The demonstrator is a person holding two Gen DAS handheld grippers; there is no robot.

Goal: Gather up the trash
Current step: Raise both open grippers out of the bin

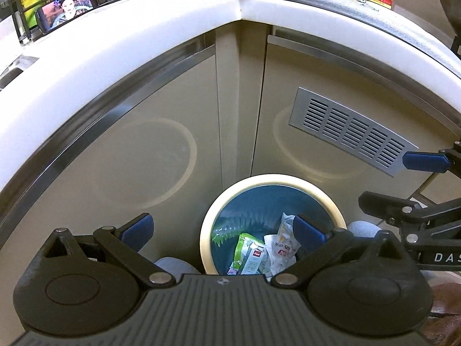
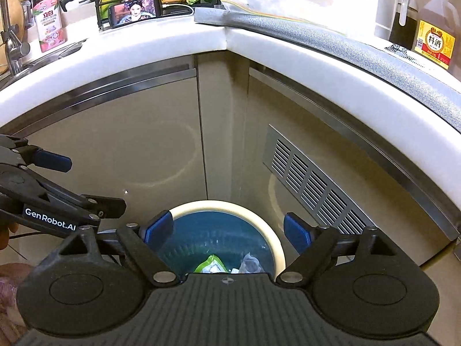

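Observation:
A round trash bin [image 1: 227, 199] with a cream rim and a blue liner stands on the floor in the cabinet corner; it also shows in the right wrist view [image 2: 259, 216]. Inside lie a green packet [image 1: 245, 248], white crumpled wrappers [image 1: 281, 245] and a small carton. My left gripper [image 1: 223, 229] is open and empty above the bin. My right gripper [image 2: 229, 230] is open and empty above the bin too. The right gripper shows at the right edge of the left wrist view [image 1: 403, 184], the left gripper at the left edge of the right wrist view [image 2: 86, 181].
White L-shaped countertop [image 2: 144, 49] runs above beige cabinet doors with a metal vent [image 1: 351, 132]. On it: a phone [image 2: 135, 11], a rack of bottles, a pink soap bottle [image 2: 49, 20], a grey mat [image 2: 317, 37], a cooking wine bottle [image 2: 436, 34]. A sink tap stands at far left.

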